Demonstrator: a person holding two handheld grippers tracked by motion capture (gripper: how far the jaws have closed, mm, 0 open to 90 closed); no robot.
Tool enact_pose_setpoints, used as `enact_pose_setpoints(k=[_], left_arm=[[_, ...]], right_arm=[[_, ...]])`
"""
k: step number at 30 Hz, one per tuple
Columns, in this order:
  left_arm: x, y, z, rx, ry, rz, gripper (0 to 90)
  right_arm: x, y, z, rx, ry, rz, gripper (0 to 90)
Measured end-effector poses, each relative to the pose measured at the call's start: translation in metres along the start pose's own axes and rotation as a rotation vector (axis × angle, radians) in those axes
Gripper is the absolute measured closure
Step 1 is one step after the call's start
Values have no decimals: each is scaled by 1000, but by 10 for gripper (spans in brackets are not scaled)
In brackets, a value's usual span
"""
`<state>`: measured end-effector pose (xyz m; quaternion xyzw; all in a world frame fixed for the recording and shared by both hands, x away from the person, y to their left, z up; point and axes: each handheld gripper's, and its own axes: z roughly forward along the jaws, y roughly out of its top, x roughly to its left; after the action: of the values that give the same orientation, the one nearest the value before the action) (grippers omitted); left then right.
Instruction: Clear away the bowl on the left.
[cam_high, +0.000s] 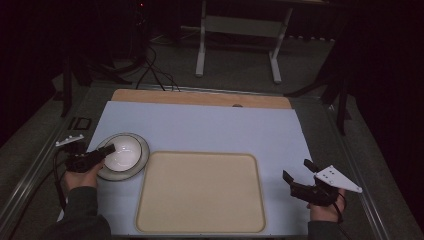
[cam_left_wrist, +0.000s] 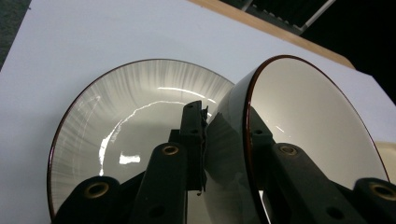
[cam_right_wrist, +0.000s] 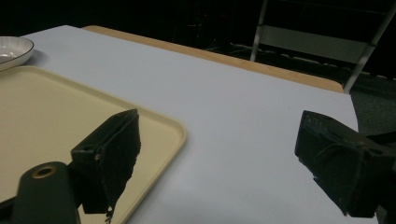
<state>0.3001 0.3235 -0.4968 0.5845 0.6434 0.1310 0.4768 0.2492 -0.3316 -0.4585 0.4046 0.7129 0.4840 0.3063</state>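
A white bowl (cam_high: 123, 151) with a dark rim rests in a wider ribbed plate (cam_high: 131, 173) at the left of the white mat. My left gripper (cam_high: 107, 150) is shut on the bowl's near-left rim. In the left gripper view the bowl (cam_left_wrist: 317, 121) stands tilted over the plate (cam_left_wrist: 135, 107), its wall pinched between the jaws of my left gripper (cam_left_wrist: 224, 122). My right gripper (cam_high: 296, 169) hovers open at the right of the mat with nothing in it. In the right gripper view the jaws of my right gripper (cam_right_wrist: 224, 149) stand wide apart over bare mat.
A large beige tray (cam_high: 200, 192) lies at the front middle of the mat, between the two hands; its corner (cam_right_wrist: 168, 128) sits just left of the right gripper. A wooden strip (cam_high: 200, 97) borders the far edge. A table frame stands on the floor beyond.
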Motion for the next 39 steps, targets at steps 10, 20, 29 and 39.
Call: enact_pose_setpoints(k=[10,20,29,39], left_arm=[[-5,1,-6,-39,-11,-6,763],[-13,2,-8,-60,-35,8,762],[-20,3,-9,-70,-54,21,762],[-29,4,-8,-81,-96,24,762]], right_arm=[[0,0,0,0,-1,0,139],[0,0,0,0,0,-2,139],[0,0,0,-1,-1,-2,139],[1,0,-1,1,-2,0,139]])
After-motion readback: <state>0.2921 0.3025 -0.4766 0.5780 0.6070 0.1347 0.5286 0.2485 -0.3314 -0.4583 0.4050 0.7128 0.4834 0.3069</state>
